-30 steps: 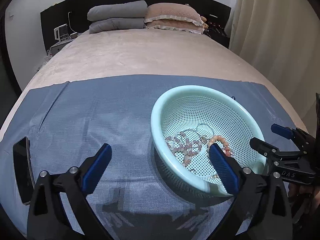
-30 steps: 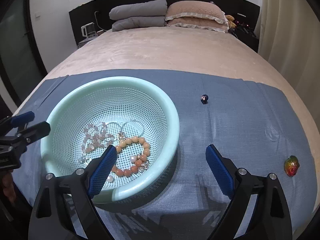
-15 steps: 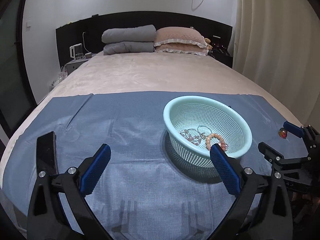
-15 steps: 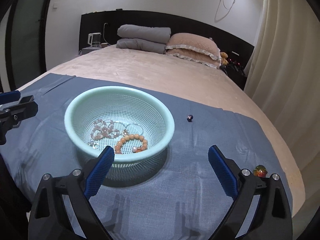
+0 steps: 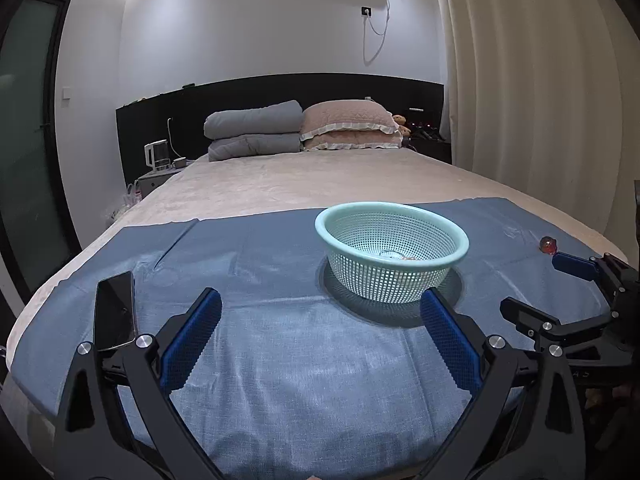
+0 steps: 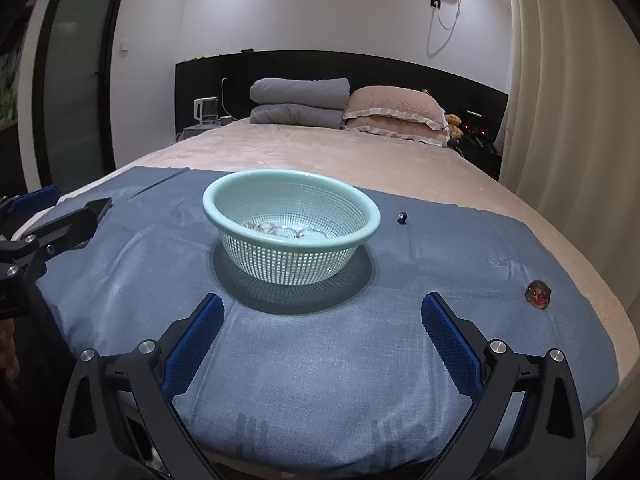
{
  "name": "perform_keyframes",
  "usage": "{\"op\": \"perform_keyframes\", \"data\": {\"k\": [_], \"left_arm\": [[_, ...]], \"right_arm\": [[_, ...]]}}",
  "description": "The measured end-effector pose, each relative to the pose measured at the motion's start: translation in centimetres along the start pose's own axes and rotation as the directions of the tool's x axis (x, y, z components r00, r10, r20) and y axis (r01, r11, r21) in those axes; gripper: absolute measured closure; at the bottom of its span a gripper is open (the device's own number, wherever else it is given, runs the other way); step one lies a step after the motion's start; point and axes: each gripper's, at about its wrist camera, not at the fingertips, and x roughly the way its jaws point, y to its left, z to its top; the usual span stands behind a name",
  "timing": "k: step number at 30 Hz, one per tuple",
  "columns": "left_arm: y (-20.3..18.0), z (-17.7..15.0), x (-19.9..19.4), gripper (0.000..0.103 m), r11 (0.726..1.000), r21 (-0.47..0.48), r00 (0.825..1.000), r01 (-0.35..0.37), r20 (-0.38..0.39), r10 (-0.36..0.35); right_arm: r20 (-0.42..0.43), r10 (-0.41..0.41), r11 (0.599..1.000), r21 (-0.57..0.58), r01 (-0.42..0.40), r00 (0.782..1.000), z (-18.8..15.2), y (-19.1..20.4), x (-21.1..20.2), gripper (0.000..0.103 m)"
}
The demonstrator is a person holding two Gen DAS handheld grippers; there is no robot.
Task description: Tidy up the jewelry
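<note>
Both grippers, left gripper (image 5: 320,336) and right gripper (image 6: 322,338), have pulled back and lower from the mint colander (image 6: 291,204) at 12 o'clock, jaws spread apart, holding nothing.

a mint-green perforated basket (image 6: 291,216) with a grid of small holes is seen on a slate-blue woven cloth (image 6: 320,360). royal-blue textured pads (image 6: 450,350) are carried on black gripper arms. a red-green glossy trinket (image 6: 539,295) and a dark blue bead (image 6: 401,217) are noted.
</note>
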Motion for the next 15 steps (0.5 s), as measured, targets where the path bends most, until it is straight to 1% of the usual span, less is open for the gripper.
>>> {"op": "perform_keyframes", "data": {"k": [2,5,7,11,14,15], "left_arm": [[-0.4,-0.8,-0.1,0.006,1.0,0.001,1.0,0.0,0.007,0.0],[-0.5,-1.6,0.2,0.006,1.0,-0.019,1.0,-0.001,0.006,0.001],[-0.4,-2.0,0.3,0.006,0.999,-0.034,1.0,0.001,0.006,0.0],[-0.5,-2.1,0.8,0.006,0.999,-0.044,1.0,-0.014,-0.003,0.014],[-0.4,-1.5,1.6,0.006,0.998,-0.066,1.0,-0.02,-0.021,0.019],[-0.3,-1.1,2.0,0.006,0.997,-0.079,0.999,-0.009,-0.032,0.006]], "right_arm": [[-0.013,0.006,1.0,0.029,-0.006,1.0,-0.7,-0.2,0.2,0.008],[-0.034,0.024,0.997,0.076,-0.021,0.999,-0.8,-0.7,0.7,0.008],[-0.029,0.026,0.994,0.11,-0.022,0.999,-1.1,-1.2,0.5,0.008],[-0.024,0.055,0.984,0.173,-0.05,0.998,-1.7,-1.8,0.7,0.008],[-0.018,0.083,0.982,0.173,-0.079,0.996,-1.2,-1.7,1.0,0.008],[-0.006,0.073,0.985,0.158,-0.071,0.997,-0.8,-1.7,0.9,0.008]]}}
